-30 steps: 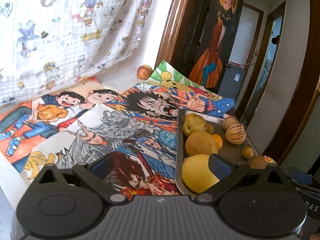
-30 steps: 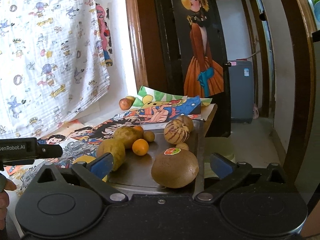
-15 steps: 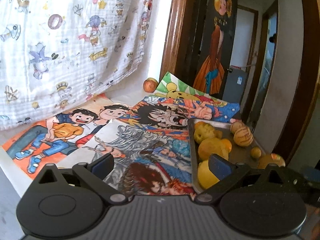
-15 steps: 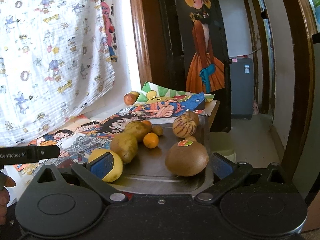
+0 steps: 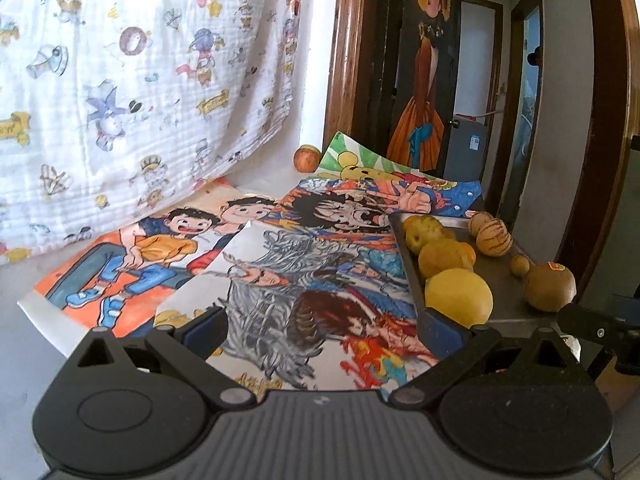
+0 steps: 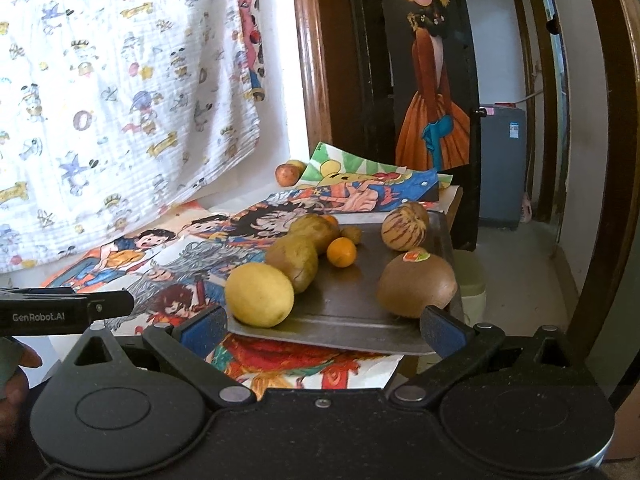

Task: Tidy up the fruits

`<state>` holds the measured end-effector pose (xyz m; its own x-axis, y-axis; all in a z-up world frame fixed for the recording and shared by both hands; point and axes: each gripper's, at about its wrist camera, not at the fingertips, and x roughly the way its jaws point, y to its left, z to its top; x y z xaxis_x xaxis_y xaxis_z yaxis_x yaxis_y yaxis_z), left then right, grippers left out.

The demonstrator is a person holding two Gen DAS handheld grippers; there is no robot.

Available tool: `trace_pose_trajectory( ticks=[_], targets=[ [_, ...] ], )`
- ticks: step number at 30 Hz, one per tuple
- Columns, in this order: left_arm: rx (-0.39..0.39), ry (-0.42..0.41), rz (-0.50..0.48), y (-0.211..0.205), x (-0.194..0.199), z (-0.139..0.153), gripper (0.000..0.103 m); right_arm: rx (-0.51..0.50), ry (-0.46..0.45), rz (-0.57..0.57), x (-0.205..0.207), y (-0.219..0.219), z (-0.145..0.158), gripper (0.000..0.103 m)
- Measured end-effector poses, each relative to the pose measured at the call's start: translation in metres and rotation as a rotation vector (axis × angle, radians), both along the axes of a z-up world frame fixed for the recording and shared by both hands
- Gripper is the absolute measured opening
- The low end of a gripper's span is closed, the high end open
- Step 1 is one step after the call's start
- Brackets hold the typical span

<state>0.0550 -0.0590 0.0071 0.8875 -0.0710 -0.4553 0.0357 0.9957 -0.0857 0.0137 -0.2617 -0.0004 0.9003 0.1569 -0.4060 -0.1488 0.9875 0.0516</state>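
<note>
Both tools hang released over the near edge of the surface, gripping nothing — the left tool [image 5: 322,326] above the cartoon posters [image 5: 280,264], the right tool [image 6: 322,324] just before the metal tray [image 6: 360,300]. The tray holds the fruit: a yellow lemon [image 6: 259,294] at its near left corner, a brown kiwi [image 6: 417,287] with a sticker at the near right, a small orange [image 6: 341,252] and a striped melon [image 6: 405,227] further back. One apple [image 6: 286,173] sits apart, by the wall.
</note>
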Motion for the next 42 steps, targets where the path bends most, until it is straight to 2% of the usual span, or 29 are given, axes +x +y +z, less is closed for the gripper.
trace_pose_trajectory(
  ticks=[20,42],
  targets=[
    [-0.026,0.049,-0.004,0.017,-0.020,-0.010,0.103,-0.004,0.012,0.021,-0.012,0.009,-0.003,0.102],
    [-0.043,0.071,0.002,0.021,-0.018,-0.013,0.103,-0.010,0.016,0.028,-0.014,0.011,-0.006,0.102]
  ],
)
